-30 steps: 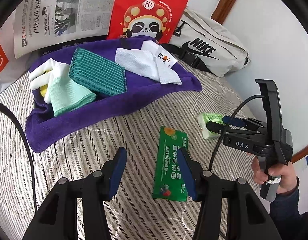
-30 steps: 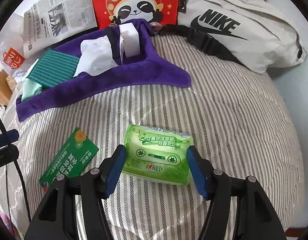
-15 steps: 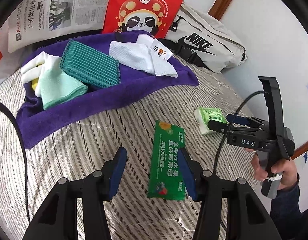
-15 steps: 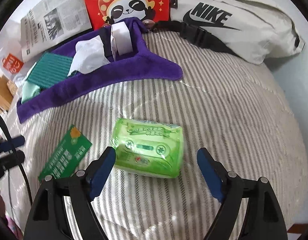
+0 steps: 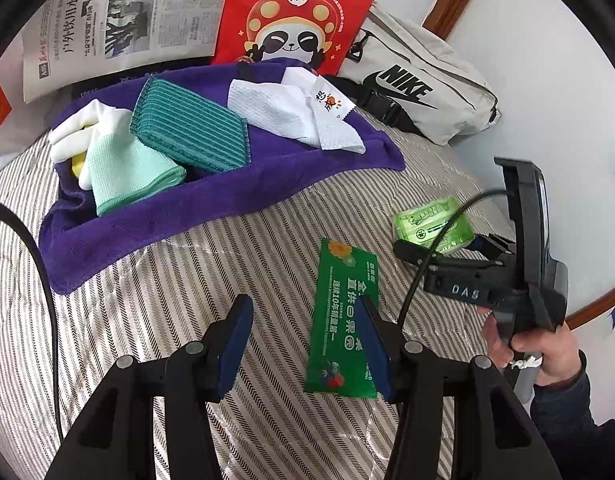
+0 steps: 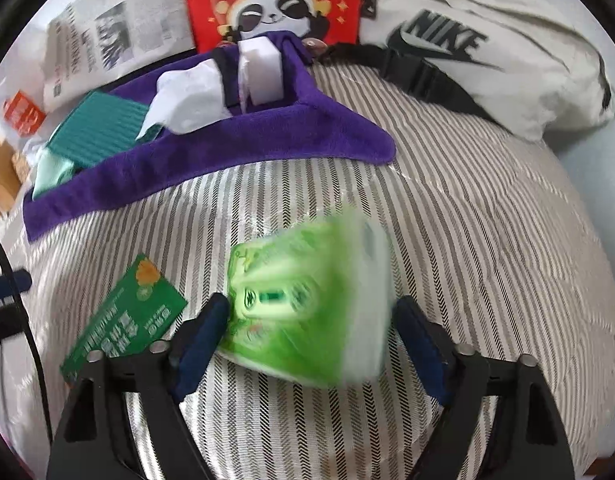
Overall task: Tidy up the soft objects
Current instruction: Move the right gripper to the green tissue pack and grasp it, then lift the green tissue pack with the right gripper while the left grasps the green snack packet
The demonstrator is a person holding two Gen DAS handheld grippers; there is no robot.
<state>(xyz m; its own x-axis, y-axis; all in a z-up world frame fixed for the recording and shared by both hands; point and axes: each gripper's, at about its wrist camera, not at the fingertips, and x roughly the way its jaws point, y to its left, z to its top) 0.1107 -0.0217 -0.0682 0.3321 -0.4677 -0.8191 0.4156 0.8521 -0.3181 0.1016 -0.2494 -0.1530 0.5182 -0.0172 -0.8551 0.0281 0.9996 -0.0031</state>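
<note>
Your right gripper (image 6: 311,332) is spread wide around the light green tissue pack (image 6: 307,304); the pack is blurred, its left side against the left pad, the right pad apart from it. It sits on the striped bed (image 6: 487,240), towards the right edge. Your left gripper (image 5: 303,344) is also spread, empty, low over the bed, its right finger overlapping the dark green sachet (image 5: 343,320) lying flat beside the tissue pack. Near the far edge lies the purple towel (image 5: 179,216), carrying a teal striped cloth (image 5: 187,136), a mint cloth (image 5: 127,172), a white glove (image 5: 83,128) and a white cloth (image 5: 291,116).
</note>
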